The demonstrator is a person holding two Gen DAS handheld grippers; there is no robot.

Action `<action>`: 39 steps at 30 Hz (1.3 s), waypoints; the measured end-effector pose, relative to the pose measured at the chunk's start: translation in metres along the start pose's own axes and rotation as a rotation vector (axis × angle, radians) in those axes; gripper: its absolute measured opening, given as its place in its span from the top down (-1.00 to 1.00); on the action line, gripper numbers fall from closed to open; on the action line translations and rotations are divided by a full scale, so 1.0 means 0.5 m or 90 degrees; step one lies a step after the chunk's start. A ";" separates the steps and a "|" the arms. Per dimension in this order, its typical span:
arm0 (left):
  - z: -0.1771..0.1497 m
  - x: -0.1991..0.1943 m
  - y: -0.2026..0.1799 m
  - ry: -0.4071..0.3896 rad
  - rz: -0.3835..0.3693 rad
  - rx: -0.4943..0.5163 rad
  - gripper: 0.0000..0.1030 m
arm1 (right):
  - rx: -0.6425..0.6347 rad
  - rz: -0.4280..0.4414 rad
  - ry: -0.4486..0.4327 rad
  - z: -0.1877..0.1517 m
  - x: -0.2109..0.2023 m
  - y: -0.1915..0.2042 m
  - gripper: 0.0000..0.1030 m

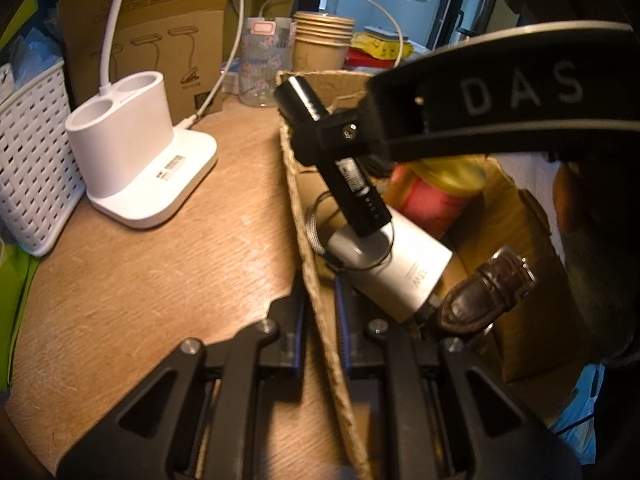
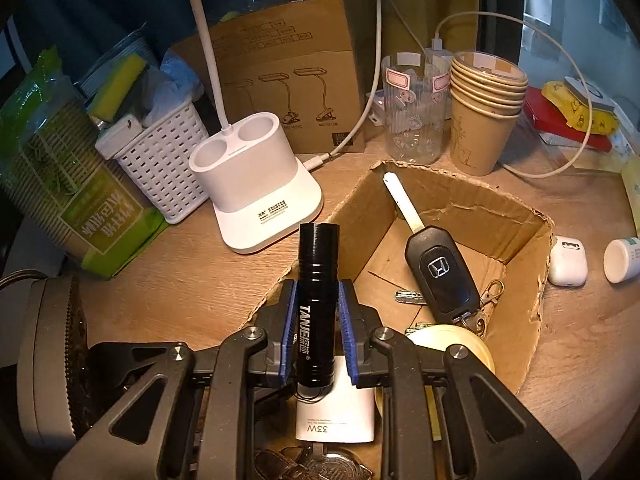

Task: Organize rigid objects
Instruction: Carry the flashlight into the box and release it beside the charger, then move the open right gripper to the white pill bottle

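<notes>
The right gripper (image 2: 318, 320) is clamped on a black torch (image 2: 316, 300), its blue pads pressing the barrel from both sides near the middle. The torch's long axis runs straight forward along the fingers, so one end sticks out ahead of the pads and the other end reaches back between them. In the left wrist view the torch (image 1: 332, 152) hangs tilted, its lower end pointing down into the box (image 1: 304, 240), just above a silver charger (image 1: 396, 264). I think the middle grip is chosen so the torch does not swing while it goes down.

The left gripper (image 1: 320, 320) is closed on the box wall, one pad outside and one inside. This probably keeps the light cardboard from sliding when things are dropped in.

Ahead and to the right of the right gripper, inside the box, lies a car key (image 2: 440, 272); a tape roll (image 2: 452, 344) is close beside its right finger. A watch strap (image 1: 488, 292) lies right of the left gripper.
</notes>
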State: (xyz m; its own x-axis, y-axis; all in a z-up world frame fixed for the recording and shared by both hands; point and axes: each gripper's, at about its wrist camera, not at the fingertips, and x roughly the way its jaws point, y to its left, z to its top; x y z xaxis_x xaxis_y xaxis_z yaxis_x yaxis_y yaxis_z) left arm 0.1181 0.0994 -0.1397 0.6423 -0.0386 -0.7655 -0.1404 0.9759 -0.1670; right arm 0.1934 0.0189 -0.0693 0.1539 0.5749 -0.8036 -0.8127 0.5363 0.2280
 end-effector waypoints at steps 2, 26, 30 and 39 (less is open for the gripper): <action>0.000 0.000 0.000 0.000 0.000 0.000 0.72 | 0.000 -0.001 0.000 0.001 0.002 0.000 0.57; -0.003 0.003 -0.005 0.000 0.000 0.001 0.72 | 0.019 -0.019 -0.074 -0.003 -0.075 -0.025 0.03; -0.003 0.003 -0.005 0.000 0.000 0.001 0.72 | 0.027 -0.052 -0.111 -0.006 -0.114 -0.052 0.02; -0.003 0.003 -0.005 0.000 0.000 0.001 0.72 | 0.063 -0.163 -0.160 -0.023 -0.162 -0.155 -0.14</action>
State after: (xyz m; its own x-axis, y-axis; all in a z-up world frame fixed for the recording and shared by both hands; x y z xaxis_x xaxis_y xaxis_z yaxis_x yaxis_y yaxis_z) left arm 0.1182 0.0963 -0.1413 0.6423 -0.0381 -0.7655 -0.1391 0.9764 -0.1653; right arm 0.2376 -0.0765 -0.0282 0.4890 0.5411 -0.6842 -0.6731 0.7329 0.0985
